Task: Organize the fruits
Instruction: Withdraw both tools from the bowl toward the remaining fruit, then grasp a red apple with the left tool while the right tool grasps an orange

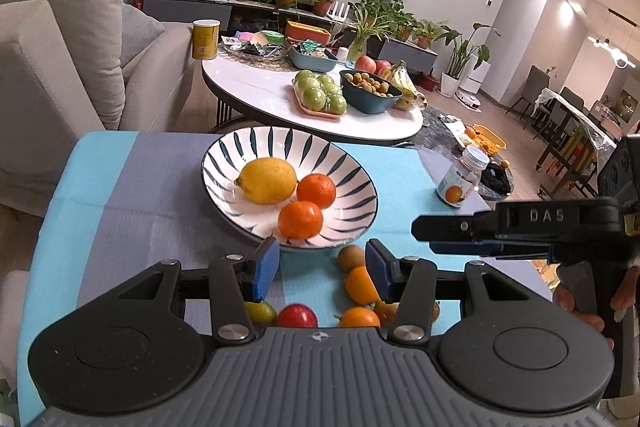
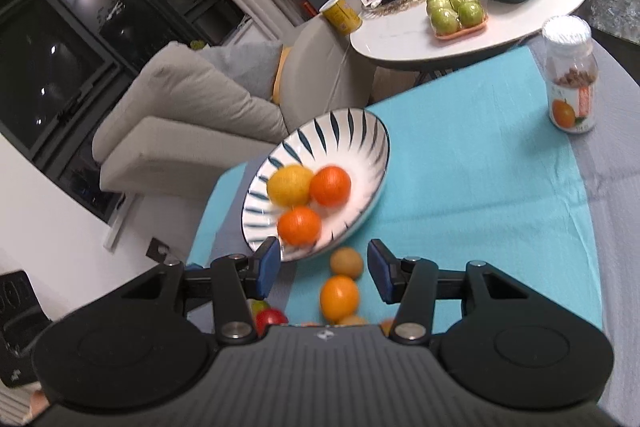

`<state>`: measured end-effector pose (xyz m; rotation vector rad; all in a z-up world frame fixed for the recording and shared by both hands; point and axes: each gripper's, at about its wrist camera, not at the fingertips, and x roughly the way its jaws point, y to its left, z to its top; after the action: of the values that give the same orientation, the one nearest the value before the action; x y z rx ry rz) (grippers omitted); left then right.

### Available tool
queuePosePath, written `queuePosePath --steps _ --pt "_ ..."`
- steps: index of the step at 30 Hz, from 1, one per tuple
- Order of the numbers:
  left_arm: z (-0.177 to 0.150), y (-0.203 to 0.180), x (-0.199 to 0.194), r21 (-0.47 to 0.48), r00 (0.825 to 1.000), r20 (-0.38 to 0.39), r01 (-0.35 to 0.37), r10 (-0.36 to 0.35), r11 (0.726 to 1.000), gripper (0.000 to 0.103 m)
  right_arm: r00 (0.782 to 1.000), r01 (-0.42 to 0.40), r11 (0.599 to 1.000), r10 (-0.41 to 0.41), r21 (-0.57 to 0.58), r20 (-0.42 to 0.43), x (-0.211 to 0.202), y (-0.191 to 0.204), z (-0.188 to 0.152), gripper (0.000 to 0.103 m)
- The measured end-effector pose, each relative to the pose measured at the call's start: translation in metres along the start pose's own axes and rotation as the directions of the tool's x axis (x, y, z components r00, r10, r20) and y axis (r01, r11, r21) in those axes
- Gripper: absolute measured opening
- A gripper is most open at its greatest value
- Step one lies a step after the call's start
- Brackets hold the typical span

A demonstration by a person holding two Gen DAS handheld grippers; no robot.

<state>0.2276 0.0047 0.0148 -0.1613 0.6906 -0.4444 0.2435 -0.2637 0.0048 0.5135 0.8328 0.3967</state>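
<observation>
A white plate with dark blue stripes (image 1: pixel 224 155) (image 2: pixel 360 131) stands on the blue and grey cloth and holds a lemon (image 1: pixel 267 180) and two oranges (image 1: pixel 316 190) (image 1: pixel 300 219). In front of it on the cloth lie loose fruits: a kiwi (image 1: pixel 351 257) (image 2: pixel 346 261), an orange (image 1: pixel 361 285) (image 2: pixel 339 297), a red fruit (image 1: pixel 297 315) and a green one (image 1: pixel 260 311). My left gripper (image 1: pixel 322 267) hovers open over these, holding nothing. My right gripper (image 2: pixel 324 267) (image 1: pixel 424 237) is open too, above the kiwi and orange, empty, coming in from the right.
A small bottle with an orange label (image 1: pixel 460 183) (image 2: pixel 570 83) stands at the cloth's far right. Behind is a round white table (image 1: pixel 260 95) with green apples (image 1: pixel 320 93), a bowl of small brown fruits (image 1: pixel 370 91) and bananas. A beige sofa (image 1: pixel 60 47) is at the left.
</observation>
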Motion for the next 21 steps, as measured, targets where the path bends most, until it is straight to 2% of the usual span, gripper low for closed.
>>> queuePosePath --steps 12,16,17,21 --pt "-0.035 0.003 -0.013 -0.014 0.999 -0.034 -0.018 0.018 1.0 0.048 0.992 0.121 0.984 -0.123 -0.127 -0.009 -0.009 -0.003 -0.05 0.056" --pt "-0.042 0.005 -0.014 -0.022 0.999 -0.042 -0.018 0.017 1.0 0.048 0.994 0.113 0.989 -0.113 -0.09 0.0 -0.005 -0.008 -0.056 0.055" --pt "-0.044 0.005 -0.014 -0.022 0.999 -0.047 -0.019 0.017 1.0 0.048 0.993 0.122 0.989 -0.122 -0.084 0.007 -0.004 -0.009 -0.057 0.054" --pt "-0.052 0.007 -0.012 -0.01 0.998 -0.065 -0.021 0.02 1.0 0.048 0.991 0.129 0.991 -0.128 -0.041 0.026 -0.002 -0.015 -0.059 0.037"
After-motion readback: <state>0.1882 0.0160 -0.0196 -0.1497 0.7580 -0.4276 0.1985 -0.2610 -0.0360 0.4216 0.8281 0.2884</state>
